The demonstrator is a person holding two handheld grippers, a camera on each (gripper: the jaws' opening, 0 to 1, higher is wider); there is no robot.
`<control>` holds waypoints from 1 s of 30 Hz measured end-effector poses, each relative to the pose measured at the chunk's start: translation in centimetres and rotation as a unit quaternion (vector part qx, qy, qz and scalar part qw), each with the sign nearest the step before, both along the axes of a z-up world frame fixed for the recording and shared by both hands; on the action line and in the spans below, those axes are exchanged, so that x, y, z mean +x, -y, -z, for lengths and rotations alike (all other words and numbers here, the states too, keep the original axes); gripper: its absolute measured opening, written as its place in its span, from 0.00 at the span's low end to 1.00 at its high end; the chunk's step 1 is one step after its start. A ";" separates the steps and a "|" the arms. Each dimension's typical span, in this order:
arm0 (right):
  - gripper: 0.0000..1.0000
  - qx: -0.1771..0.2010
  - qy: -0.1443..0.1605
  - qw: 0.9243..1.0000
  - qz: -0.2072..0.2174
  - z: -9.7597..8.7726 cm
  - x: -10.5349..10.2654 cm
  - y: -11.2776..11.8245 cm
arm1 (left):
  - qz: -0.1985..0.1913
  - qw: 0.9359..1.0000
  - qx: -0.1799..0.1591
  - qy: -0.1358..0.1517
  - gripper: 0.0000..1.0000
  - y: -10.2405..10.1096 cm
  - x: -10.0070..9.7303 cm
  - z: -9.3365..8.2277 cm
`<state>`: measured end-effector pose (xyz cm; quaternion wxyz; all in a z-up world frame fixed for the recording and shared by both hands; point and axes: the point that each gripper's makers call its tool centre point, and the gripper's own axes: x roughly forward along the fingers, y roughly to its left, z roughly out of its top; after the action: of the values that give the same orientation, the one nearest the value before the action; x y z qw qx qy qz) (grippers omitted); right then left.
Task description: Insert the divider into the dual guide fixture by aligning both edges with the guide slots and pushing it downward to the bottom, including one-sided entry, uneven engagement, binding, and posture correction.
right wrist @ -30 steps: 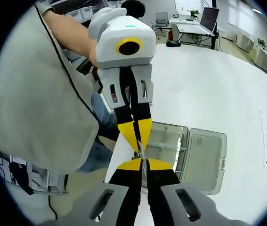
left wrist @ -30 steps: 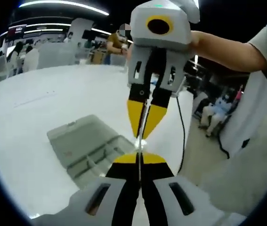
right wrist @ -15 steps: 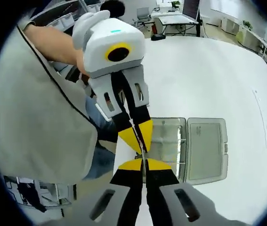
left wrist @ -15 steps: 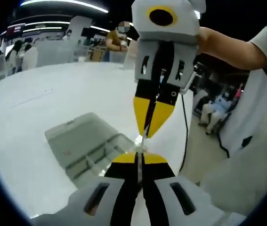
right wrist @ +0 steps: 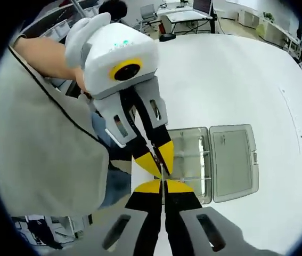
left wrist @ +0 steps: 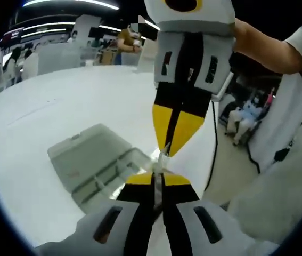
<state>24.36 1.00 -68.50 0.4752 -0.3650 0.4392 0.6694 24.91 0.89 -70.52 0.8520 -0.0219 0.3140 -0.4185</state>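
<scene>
Your right tongs (left wrist: 173,140) have drawn nearer the left tongs (left wrist: 158,181), both clamped on the thin divider (left wrist: 161,160), held above the open fixture (right wrist: 212,160) on the bench (right wrist: 257,80), not yet slotted.

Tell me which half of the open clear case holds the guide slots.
The half of the open clear case nearer the grippers, with ribs and rails inside. The other half is a flat lid panel.

Clear glossy plastic divider (left wrist: 159,162), translucent plastic fixture (right wrist: 214,160), smooth matt white table (right wrist: 236,80)
</scene>
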 end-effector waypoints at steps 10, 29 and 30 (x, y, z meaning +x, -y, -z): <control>0.00 -0.018 -0.006 0.999 0.043 0.4 -0.1 0.2 | 0.013 1.000 0.019 0.001 0.01 0.6 -0.1 0.7; 0.00 -0.007 -0.007 0.998 0.065 -0.1 -0.1 0.0 | -0.008 1.000 0.018 0.016 0.08 -0.1 -0.1 -0.1; 0.00 -0.006 -0.007 0.998 0.065 -0.1 -0.1 0.0 | -0.010 1.000 0.019 0.019 0.09 -0.2 0.0 -0.2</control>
<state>24.30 0.96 -68.42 0.5122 -0.3343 0.4695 0.6367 24.89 1.10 -70.33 0.8624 -0.0011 0.3050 -0.4040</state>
